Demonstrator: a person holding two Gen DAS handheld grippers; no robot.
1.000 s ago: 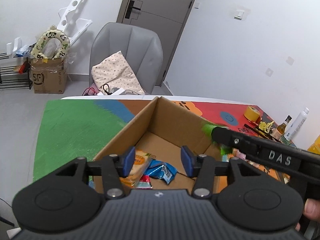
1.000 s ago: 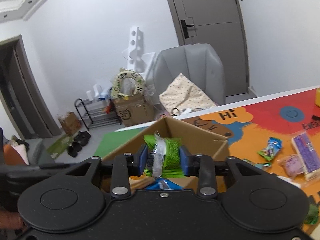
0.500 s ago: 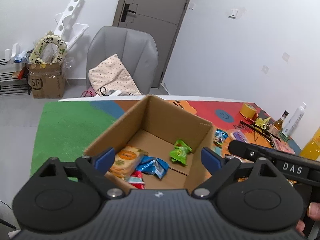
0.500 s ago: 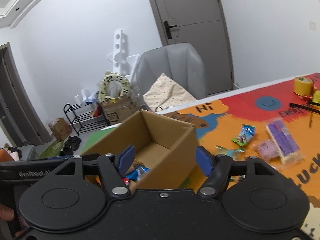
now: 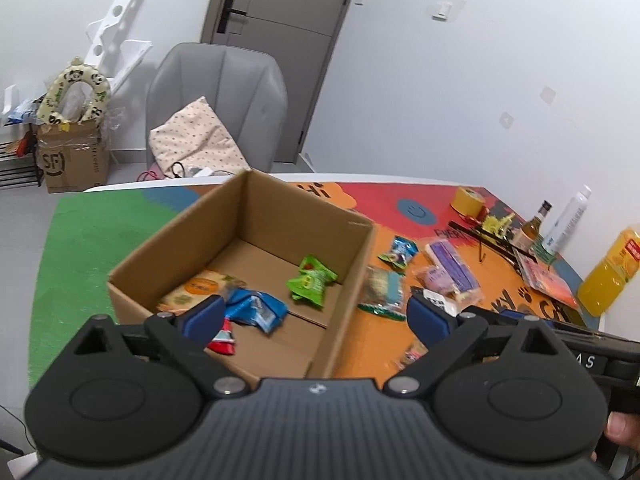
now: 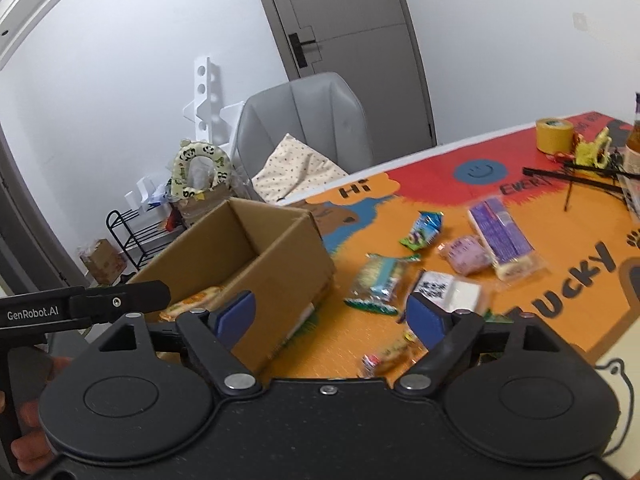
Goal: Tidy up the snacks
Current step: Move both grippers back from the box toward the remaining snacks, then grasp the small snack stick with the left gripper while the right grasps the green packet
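Observation:
An open cardboard box (image 5: 280,216) stands on the colourful mat. Inside it lie a green packet (image 5: 312,280), a blue packet (image 5: 256,308), an orange packet (image 5: 200,286) and a small red one (image 5: 222,340). My left gripper (image 5: 316,318) hovers over the box's near right corner, jaws opening with nothing between them. My right gripper (image 6: 330,316) hangs beside the box (image 6: 280,280), jaws also opening and empty. Loose snacks lie ahead of it: a teal-green pack (image 6: 380,280), a white packet (image 6: 444,290), a purple bar (image 6: 500,236), a pink bag (image 6: 466,256) and a green-blue packet (image 6: 424,230).
A yellow tape roll (image 6: 554,134), black sticks (image 6: 576,178), bottles (image 5: 568,218) and an orange juice bottle (image 5: 608,276) crowd the table's far right. A grey chair (image 5: 224,92) stands behind the table. Green mat (image 5: 88,240) lies left of the box.
The right gripper let go of the green packet, which now lies in the box. Both grippers opened wide and swung right, from over the box toward the loose snacks.

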